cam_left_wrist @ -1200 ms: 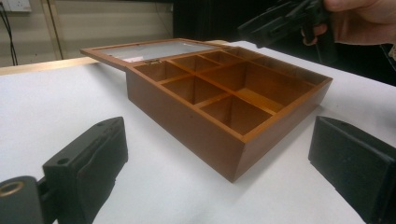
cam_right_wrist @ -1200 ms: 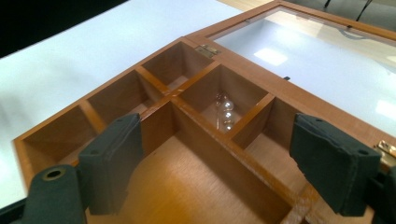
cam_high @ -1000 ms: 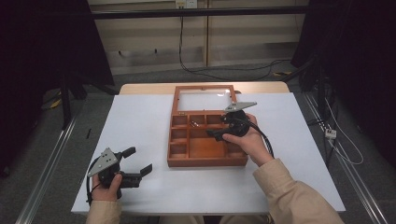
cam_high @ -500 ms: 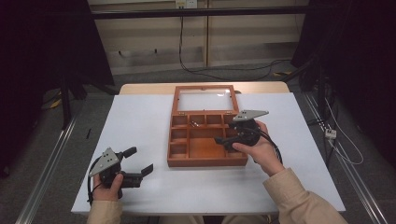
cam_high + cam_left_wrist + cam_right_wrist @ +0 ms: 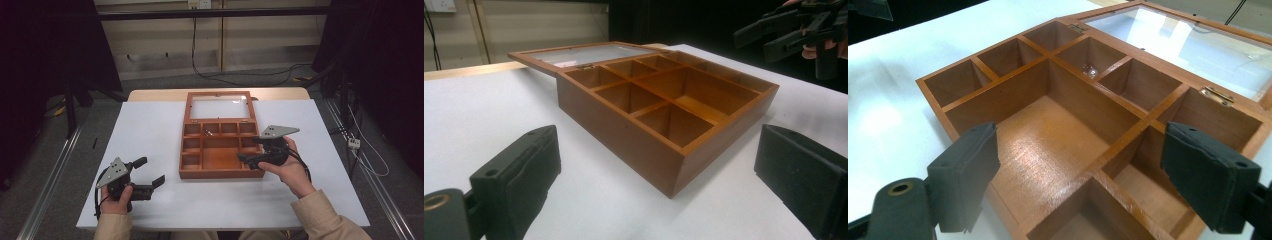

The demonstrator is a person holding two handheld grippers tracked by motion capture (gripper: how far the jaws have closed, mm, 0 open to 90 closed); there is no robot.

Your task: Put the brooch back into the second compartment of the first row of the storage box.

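A brown wooden box with several compartments sits mid-table, its glass lid laid open flat at the far side. A small shiny object lies in a far compartment, also seen as a glint in the right gripper view. My right gripper hovers over the box's near right corner, open, with nothing between its jaws. In its own view the right gripper looks down at the large middle compartment. My left gripper rests open on the table at the near left, aimed at the box's corner.
The white table has bare room left and right of the box. Past its far edge a wooden strip and cables on the floor show. A metal rail runs along the left side.
My right gripper has drifted to the right and toward the person, from above the far right compartments to the box's near right corner. The left gripper has stayed put.
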